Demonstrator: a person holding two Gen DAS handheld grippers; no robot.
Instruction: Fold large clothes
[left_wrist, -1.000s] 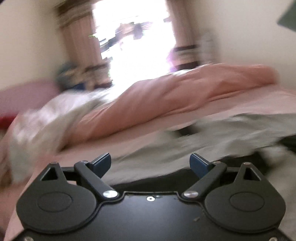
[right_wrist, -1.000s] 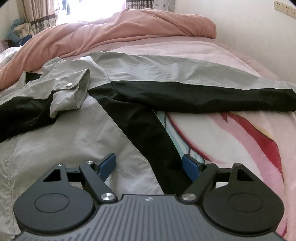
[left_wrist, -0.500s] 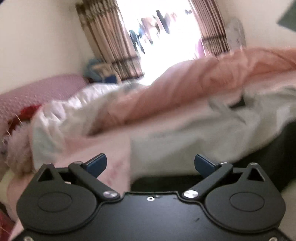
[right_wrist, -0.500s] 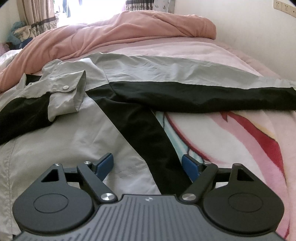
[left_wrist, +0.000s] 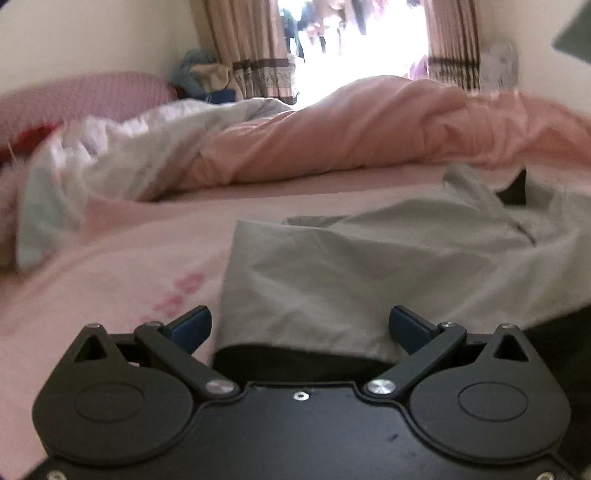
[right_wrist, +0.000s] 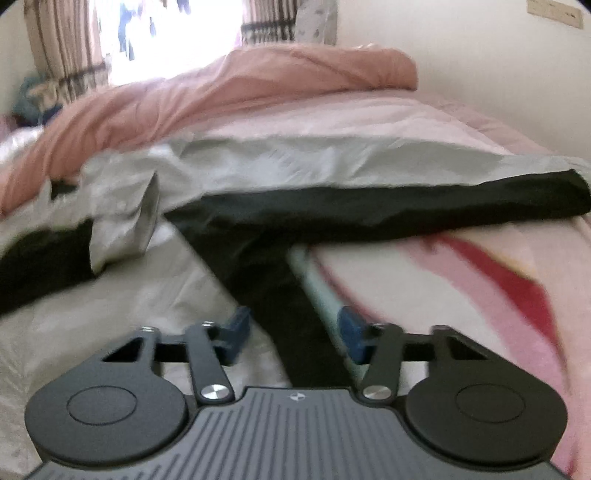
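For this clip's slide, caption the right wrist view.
Right gripper, jaws closing, straddles the black side panel of a grey-and-black jacket on the bed.

A bed (right_wrist: 369, 122) with a pale pink sheet carries everything, and a grey and black jacket (right_wrist: 295, 173) lies spread across it. Beyond the jacket, toward the window, a bunched salmon-pink duvet (right_wrist: 258, 81) runs across the bed, with a crumpled white quilt (left_wrist: 122, 155) at its left end. Right of the jacket, under its outstretched sleeve, lies a pink blanket (right_wrist: 461, 280) with red streaks.
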